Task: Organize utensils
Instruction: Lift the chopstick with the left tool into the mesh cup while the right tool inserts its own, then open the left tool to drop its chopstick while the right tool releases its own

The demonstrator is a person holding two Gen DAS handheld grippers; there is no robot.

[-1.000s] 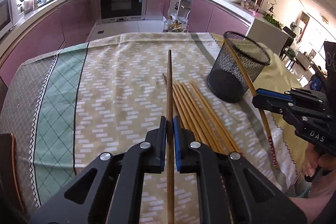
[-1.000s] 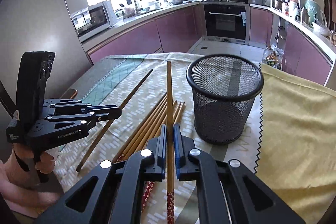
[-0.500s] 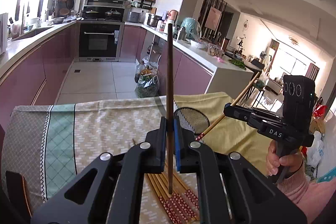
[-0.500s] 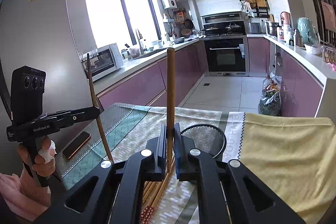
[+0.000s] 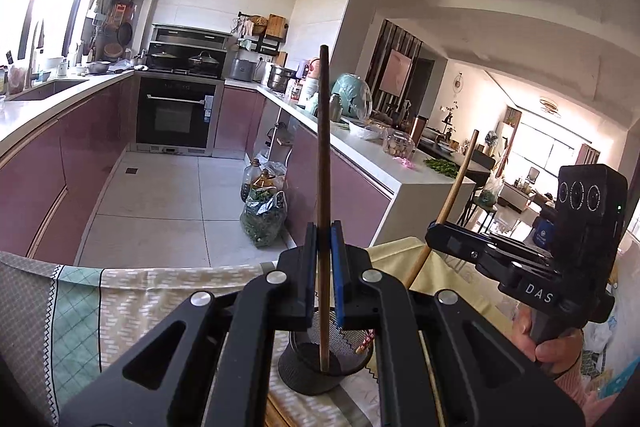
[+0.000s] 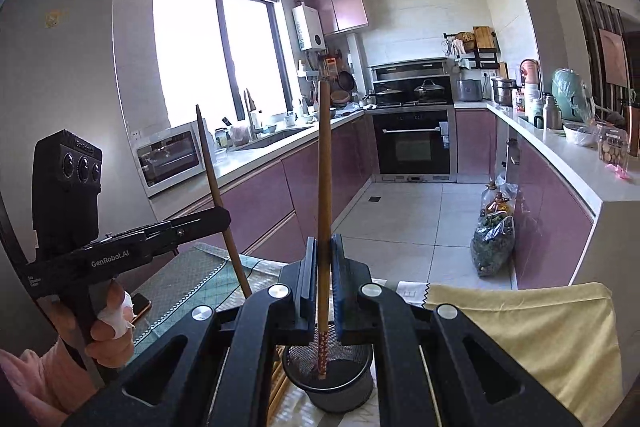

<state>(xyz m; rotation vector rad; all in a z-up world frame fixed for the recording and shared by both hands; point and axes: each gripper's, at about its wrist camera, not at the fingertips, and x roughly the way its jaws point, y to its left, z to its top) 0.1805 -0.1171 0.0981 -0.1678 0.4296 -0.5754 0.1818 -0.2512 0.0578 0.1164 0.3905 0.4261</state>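
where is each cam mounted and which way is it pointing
Left wrist: sits on the left claw, looking along an upright chopstick toward the oven; the right claw and its hand show at right.
Right wrist: sits on the right claw, facing the window and oven; the left claw and hand show at left.
Shared: the mesh cup below, and the oven.

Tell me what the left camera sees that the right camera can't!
Only the left view shows the bright living room. Only the right view shows the fridge, the microwave, the window and a phone on the table. Both show the oven, the mesh cup below, and each gripper's jaws shut on an upright chopstick.
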